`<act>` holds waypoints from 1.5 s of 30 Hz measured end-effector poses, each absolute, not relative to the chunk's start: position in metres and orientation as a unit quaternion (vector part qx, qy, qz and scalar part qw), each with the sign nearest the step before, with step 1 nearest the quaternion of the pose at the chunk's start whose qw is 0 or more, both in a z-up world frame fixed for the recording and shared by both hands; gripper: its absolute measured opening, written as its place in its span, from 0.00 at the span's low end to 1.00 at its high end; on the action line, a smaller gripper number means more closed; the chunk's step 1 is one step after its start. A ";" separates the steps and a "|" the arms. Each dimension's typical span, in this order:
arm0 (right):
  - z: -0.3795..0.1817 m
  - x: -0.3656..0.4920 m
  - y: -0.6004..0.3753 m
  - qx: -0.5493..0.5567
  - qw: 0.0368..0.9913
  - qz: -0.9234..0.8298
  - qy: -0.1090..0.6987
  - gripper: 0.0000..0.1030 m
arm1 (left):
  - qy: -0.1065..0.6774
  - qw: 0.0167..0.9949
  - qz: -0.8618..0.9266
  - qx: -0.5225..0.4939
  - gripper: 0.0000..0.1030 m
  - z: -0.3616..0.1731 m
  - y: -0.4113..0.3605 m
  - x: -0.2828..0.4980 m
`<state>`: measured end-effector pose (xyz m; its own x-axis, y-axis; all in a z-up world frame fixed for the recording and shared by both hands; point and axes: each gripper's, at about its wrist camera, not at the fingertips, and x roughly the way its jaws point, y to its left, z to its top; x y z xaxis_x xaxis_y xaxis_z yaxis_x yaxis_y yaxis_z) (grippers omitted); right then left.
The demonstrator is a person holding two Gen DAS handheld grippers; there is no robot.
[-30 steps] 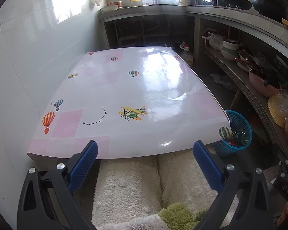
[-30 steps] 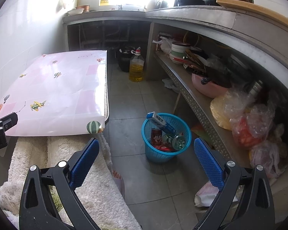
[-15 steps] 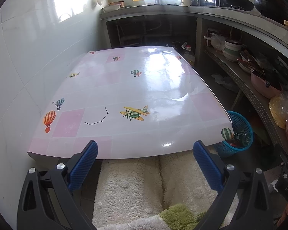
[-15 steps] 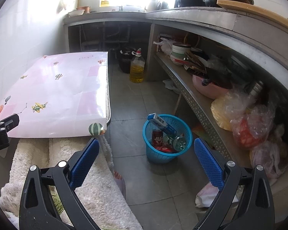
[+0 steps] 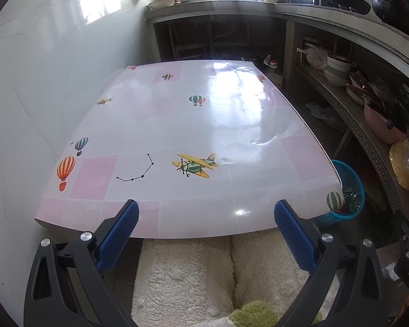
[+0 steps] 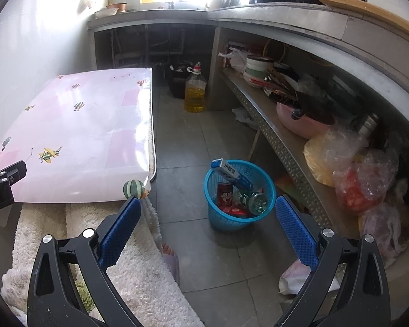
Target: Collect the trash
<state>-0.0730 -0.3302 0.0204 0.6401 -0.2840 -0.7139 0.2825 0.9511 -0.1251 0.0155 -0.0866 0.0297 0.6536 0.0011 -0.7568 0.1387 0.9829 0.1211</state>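
Both hand-held grippers gape empty: right (image 6: 207,215) just short of trash-filled blue basket (image 6: 238,219), left (image 5: 205,219) facing table (image 5: 177,125).

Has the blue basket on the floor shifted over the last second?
No. The blue basket stands on the same grey floor tiles, beside the table's corner; only the camera drifted slightly.

Basket (image 6: 238,212) on floor right of table (image 6: 76,136), holding trash (image 6: 231,174)
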 end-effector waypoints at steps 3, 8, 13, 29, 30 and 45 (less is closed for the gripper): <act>0.018 -0.067 -0.330 -0.003 0.903 -0.156 0.400 0.92 | 0.420 0.903 -0.038 0.085 0.95 0.026 -0.088 0.022; 0.015 -0.063 -0.331 -0.004 0.900 -0.156 0.407 0.92 | 0.427 0.899 -0.038 0.083 0.95 0.022 -0.090 0.027; 0.015 -0.063 -0.332 -0.002 0.898 -0.159 0.410 0.92 | 0.430 0.898 -0.040 0.084 0.95 0.021 -0.091 0.029; 0.020 -0.067 -0.334 -0.001 0.902 -0.159 0.402 0.92 | 0.425 0.900 -0.043 0.084 0.95 0.025 -0.094 0.022; 0.020 -0.067 -0.334 -0.001 0.902 -0.159 0.402 0.92 | 0.425 0.900 -0.043 0.084 0.95 0.025 -0.094 0.022; 0.021 -0.068 -0.335 -0.001 0.903 -0.159 0.399 0.92 | 0.422 0.902 -0.045 0.085 0.95 0.027 -0.094 0.020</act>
